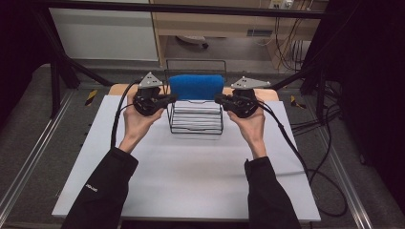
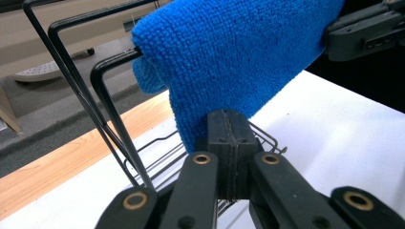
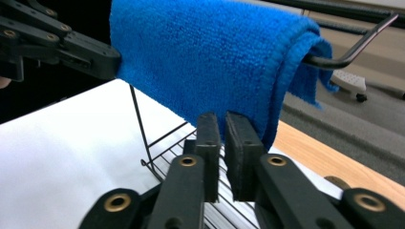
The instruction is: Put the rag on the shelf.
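A blue cloth hangs folded over the top bar of a black wire rack at the far middle of the white table. My left gripper is at the cloth's left edge. In the left gripper view its jaws are pressed together at the cloth's lower corner, my left gripper shut on it. My right gripper is at the cloth's right edge. In the right gripper view my right gripper stands open by a narrow gap, with the cloth's lower hem just behind its tips.
The white tabletop stretches toward the person, with a wooden strip along its far edge. The rack's tall wire back frame rises behind the cloth. Cables trail off to the right. Both forearms rest over the near table.
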